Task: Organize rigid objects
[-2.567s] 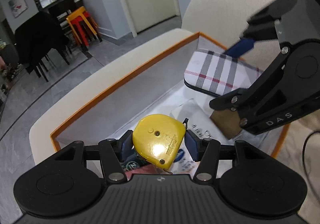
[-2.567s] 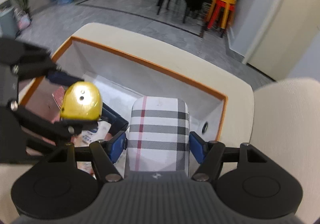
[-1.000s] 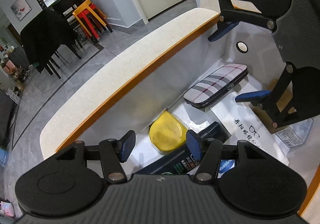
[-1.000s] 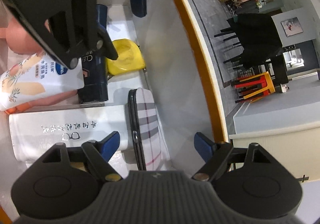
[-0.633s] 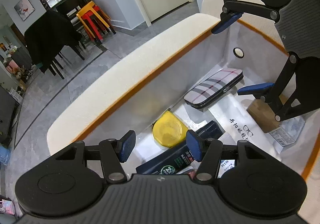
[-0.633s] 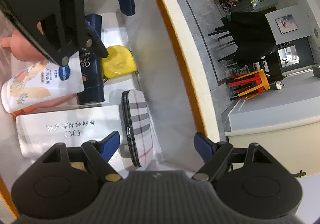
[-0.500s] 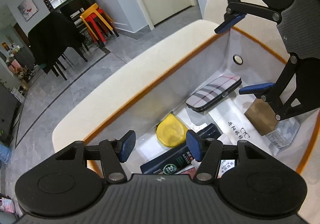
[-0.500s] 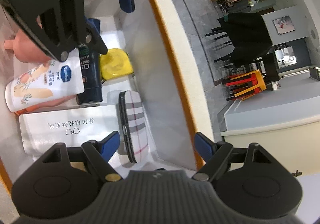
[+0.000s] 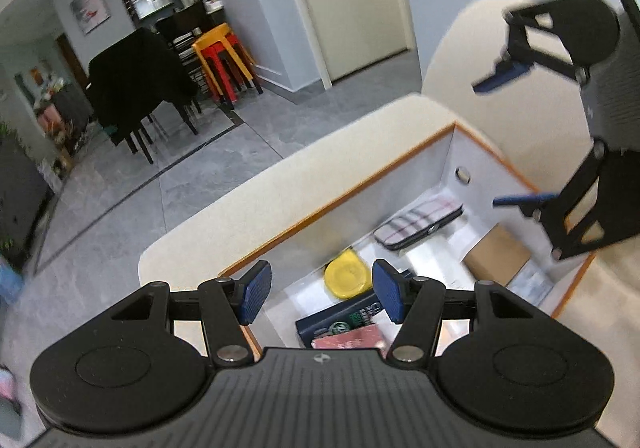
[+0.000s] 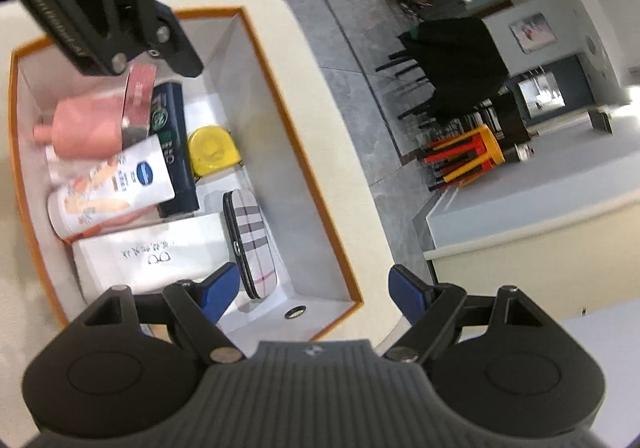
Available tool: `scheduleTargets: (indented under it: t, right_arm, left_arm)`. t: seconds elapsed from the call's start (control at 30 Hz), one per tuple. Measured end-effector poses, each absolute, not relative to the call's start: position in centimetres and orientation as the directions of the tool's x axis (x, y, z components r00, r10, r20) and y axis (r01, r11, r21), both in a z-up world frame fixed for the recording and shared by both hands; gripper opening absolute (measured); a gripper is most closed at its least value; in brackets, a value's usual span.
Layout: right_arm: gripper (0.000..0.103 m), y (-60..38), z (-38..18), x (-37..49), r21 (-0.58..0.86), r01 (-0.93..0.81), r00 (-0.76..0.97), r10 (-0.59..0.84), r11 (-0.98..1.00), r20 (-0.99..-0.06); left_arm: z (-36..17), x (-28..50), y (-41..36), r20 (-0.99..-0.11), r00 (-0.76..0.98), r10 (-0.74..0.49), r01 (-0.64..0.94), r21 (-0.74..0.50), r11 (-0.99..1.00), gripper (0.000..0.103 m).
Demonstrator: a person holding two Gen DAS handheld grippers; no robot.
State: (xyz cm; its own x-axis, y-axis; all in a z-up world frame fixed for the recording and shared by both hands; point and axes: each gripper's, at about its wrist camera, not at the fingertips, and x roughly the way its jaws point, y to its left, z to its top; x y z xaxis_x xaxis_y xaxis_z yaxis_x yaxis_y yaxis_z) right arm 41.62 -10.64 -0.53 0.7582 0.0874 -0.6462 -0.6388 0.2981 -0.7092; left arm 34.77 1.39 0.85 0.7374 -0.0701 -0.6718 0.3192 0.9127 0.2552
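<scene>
A white box with an orange rim (image 9: 340, 204) (image 10: 304, 184) rests on a cream cushion. Against its far wall lie a yellow tape measure (image 9: 347, 279) (image 10: 210, 148) and a plaid case (image 9: 418, 222) (image 10: 252, 240). My left gripper (image 9: 322, 294) hangs open above the box with nothing between its fingers. My right gripper (image 10: 314, 288) is also open and empty, higher than the plaid case. In the left wrist view the right gripper (image 9: 512, 140) shows at the right, its fingers spread wide.
The box also holds a dark blue bottle (image 10: 174, 152), a white tube (image 10: 112, 184), a pink bottle (image 10: 84, 128), a white glasses box (image 10: 152, 256) and a brown carton (image 9: 496, 260). Beyond the cushion lie grey floor, a black-draped chair (image 9: 140, 80) and stacked stools (image 9: 224, 60).
The tape measure and plaid case, held earlier, now lie in the box. Both open grippers have risen up and back, so the box looks smaller and lower in both views.
</scene>
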Motion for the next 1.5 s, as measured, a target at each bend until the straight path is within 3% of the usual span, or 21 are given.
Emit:
scheduleTargets:
  t: [0.3,0.47,0.57,0.63,0.8,1.0,1.2,1.5]
  right_arm:
    - [0.081,-11.6,2.9,38.7,-0.661,-0.581,0.779,0.092,0.475,-0.62]
    - [0.081,-12.2,4.5,36.9,-0.621,-0.531,0.796,0.088,0.576,-0.599]
    - [0.083,-13.0,5.7,35.8,-0.557,-0.5,0.799,0.104,0.663,-0.593]
    - [0.092,-13.4,6.2,35.2,-0.51,-0.473,0.804,0.116,0.718,-0.583]
    - [0.092,-14.5,6.7,34.0,-0.358,-0.424,0.797,0.155,0.832,-0.584]
    - [0.096,-15.7,5.6,33.2,-0.178,-0.344,0.801,0.189,0.922,-0.568]
    - [0.099,-16.9,3.3,32.7,-0.038,-0.298,0.798,0.227,0.954,-0.558]
    - [0.099,-16.5,-1.1,32.8,-0.045,-0.246,0.791,0.174,0.968,-0.586]
  left_arm:
    - [4.1,31.1,2.1,-0.645,0.764,-0.031,0.204,0.195,0.959,0.07]
    - [5.8,28.4,2.5,-0.611,0.791,-0.029,0.149,0.146,0.978,0.079]
    - [6.3,27.0,2.3,-0.586,0.81,-0.029,0.127,0.127,0.984,0.084]
    - [6.4,26.3,2.1,-0.577,0.816,-0.028,0.12,0.123,0.985,0.085]
    - [5.8,25.3,1.6,-0.57,0.822,-0.01,0.071,0.085,0.994,0.089]
    - [4.4,25.1,2.3,-0.608,0.792,0.06,-0.049,0.034,0.998,0.093]
    - [2.0,25.4,2.0,-0.635,0.772,0.022,-0.043,-0.018,0.999,0.093]
    - [-2.4,24.7,1.8,-0.675,0.737,0.014,-0.085,-0.072,0.994,0.093]
